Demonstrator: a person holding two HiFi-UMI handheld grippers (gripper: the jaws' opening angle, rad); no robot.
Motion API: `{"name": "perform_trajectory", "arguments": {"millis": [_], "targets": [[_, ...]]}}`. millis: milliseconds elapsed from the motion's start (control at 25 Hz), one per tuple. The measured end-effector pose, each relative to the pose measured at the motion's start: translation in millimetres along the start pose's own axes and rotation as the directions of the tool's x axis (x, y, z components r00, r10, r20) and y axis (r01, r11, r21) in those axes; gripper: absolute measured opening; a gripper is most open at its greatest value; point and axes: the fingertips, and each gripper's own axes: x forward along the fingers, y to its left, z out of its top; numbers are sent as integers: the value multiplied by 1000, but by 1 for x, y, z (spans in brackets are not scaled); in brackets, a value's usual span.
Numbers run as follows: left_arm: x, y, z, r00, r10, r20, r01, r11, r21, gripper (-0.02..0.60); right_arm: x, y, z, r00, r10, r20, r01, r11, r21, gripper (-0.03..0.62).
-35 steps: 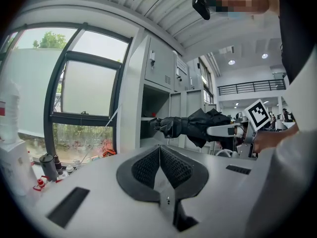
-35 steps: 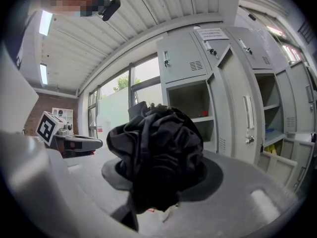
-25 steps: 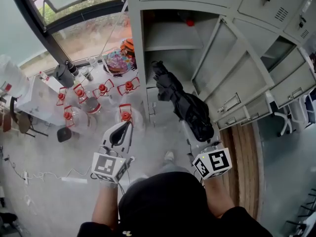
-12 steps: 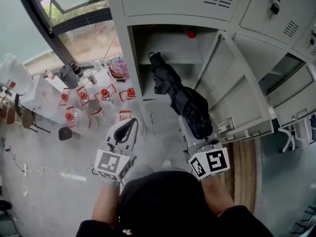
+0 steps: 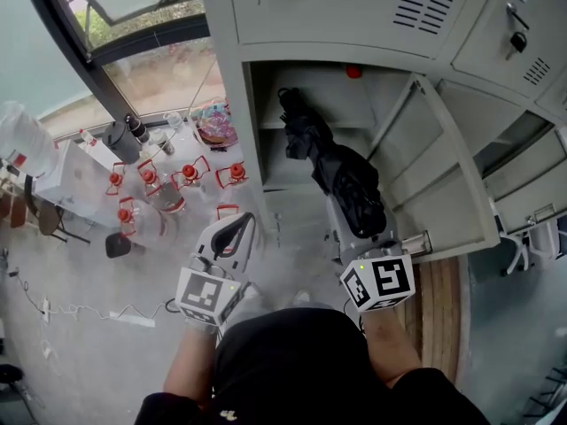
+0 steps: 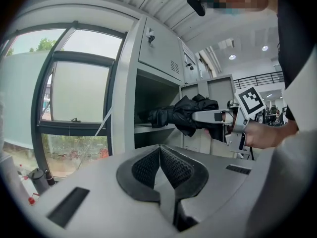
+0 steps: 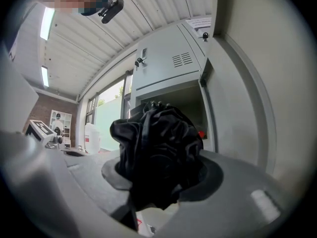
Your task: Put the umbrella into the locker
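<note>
head view, umbrella [image 5: 344,184] tip inside open locker [image 5: 232,104] — door [image 5: 443,180] swung wide

Black umbrella [image 5: 341,180], pale grey locker [image 5: 337,7], grey left tool [image 5: 241,223], black-and-white markers on its cube, red-capped bottles [image 5: 183,168].

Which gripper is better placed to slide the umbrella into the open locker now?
Right. The right gripper clamps the folded black umbrella, whose tip is at the open locker compartment. The left gripper is shut, empty, left of the opening.
</note>
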Motion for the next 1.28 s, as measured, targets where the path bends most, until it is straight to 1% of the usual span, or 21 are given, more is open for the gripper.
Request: {"name": "perform_trajectory", "arguments": {"millis": [80, 200, 360, 520, 640, 800, 920, 1040, 1280], "targets": [[2, 8, 1, 1000, -16, -2, 16, 1000, 1, 12, 11, 1, -1, 1000, -20, -10, 20, 1000, -4, 209], [3, 20, 1, 1000, -29, 0, 29, 999, -25, 12, 28, 1, -3, 999, -48, -25, 48, 999, -10, 210], [1, 31, -1, 999, -36, 0, 36, 999, -33, 12, 48, 3, -8, 996, -68, -52, 66, 997, -26, 212], [-5, 43, 1, 1000, -13, -3, 13, 998, -64, 12, 66, 4, -7, 994, -78, -76, 74, 996, -53, 216], [-11, 51, -5, 1000, -5, -4, 5, 998, -67, 12, 78, 4, -5, 992, -88, -92, 83, 995, -53, 219], [-16, 63, -3, 1000, 30, -4, -30, 995, -92, 12, 92, -2, -5, 986, -126, -106, 121, 991, -53, 221], [-22, 65, -9, 1000, 26, 0, -26, 997, -76, 12, 104, -8, -6, 979, -161, -123, 156, 987, -48, 225], [-26, 69, -11, 999, 41, -3, -41, 996, -84, 12, 115, -15, -7, 971, -194, -141, 188, 981, -53, 229], [-32, 76, -15, 997, 75, -15, -76, 993, -91, 12, 144, -25, -11, 959, -236, -157, 217, 968, -129, 241]]}}
